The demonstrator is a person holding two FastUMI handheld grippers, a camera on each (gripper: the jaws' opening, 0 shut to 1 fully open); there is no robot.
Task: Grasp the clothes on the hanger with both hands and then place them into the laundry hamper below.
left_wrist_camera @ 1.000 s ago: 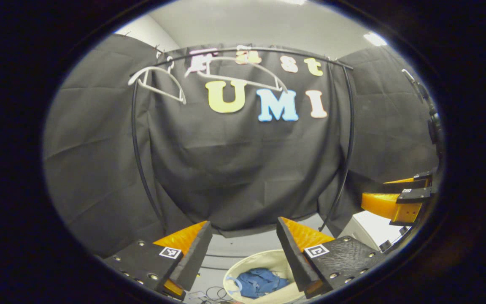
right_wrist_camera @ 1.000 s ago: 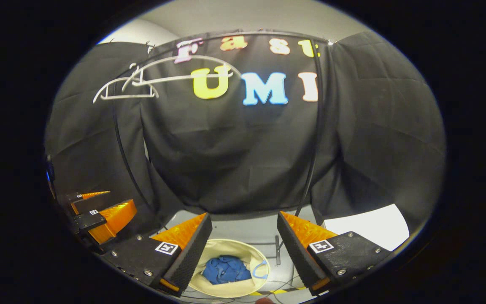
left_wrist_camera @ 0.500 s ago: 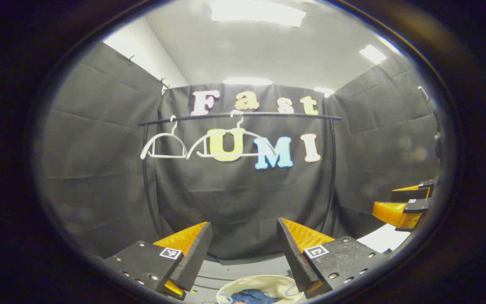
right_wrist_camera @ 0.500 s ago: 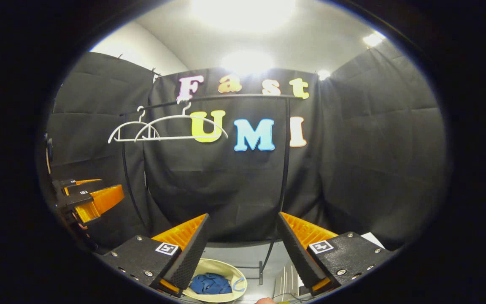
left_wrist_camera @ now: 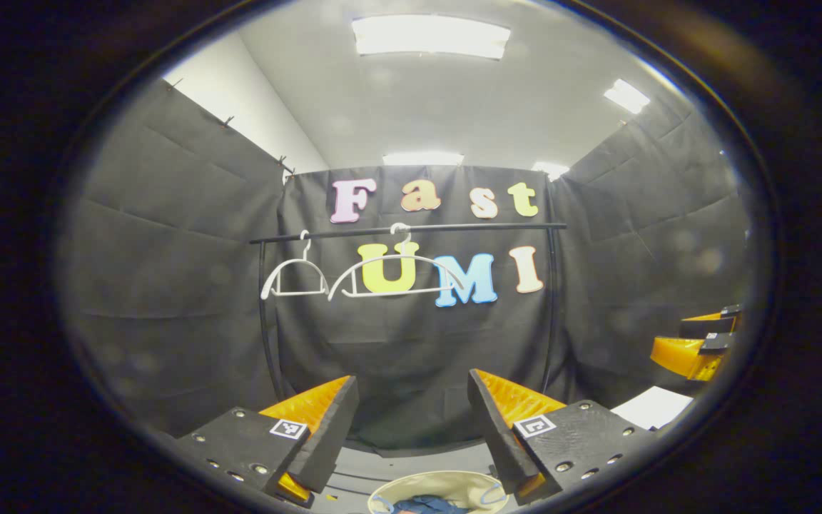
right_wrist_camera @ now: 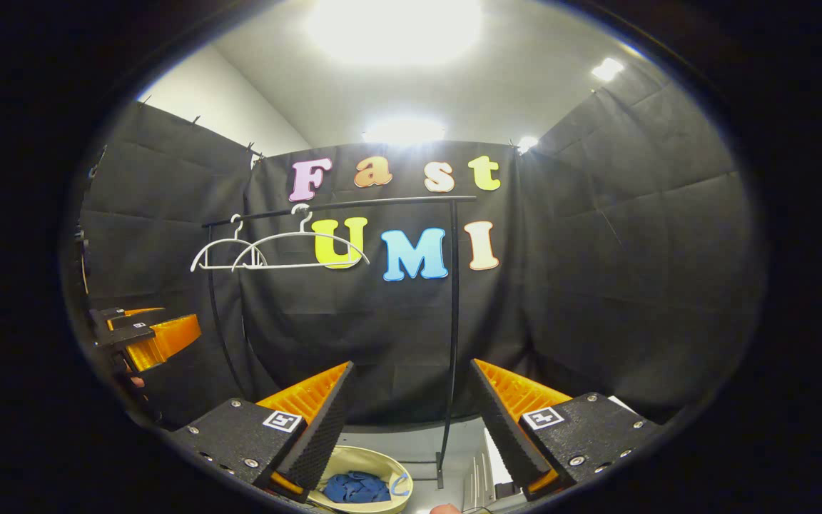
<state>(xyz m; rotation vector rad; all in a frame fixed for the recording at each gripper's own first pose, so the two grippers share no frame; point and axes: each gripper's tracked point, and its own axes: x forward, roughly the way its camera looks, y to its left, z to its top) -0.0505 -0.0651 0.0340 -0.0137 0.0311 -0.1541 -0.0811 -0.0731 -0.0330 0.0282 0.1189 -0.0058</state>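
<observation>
Currently both claws, left (left_wrist_camera: 411,435) and right (right_wrist_camera: 411,428), stand apart and empty; the clothes (right_wrist_camera: 355,487) lie in the hamper (right_wrist_camera: 382,460) below (nearer the right claw), hangers (left_wrist_camera: 397,275) bare above.

Black cloth walls (left_wrist_camera: 168,285), white ceiling (left_wrist_camera: 439,100), bright ceiling lights (left_wrist_camera: 430,36).

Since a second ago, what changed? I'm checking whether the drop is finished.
Both tools, left tool and right tool, have tilted up and drawn back: the laundry hamper slid toward the bottom edge and the ceiling came into view. Unchanged: both tools open and empty, blue clothes in the hamper, two white hangers bare on the rail.
</observation>
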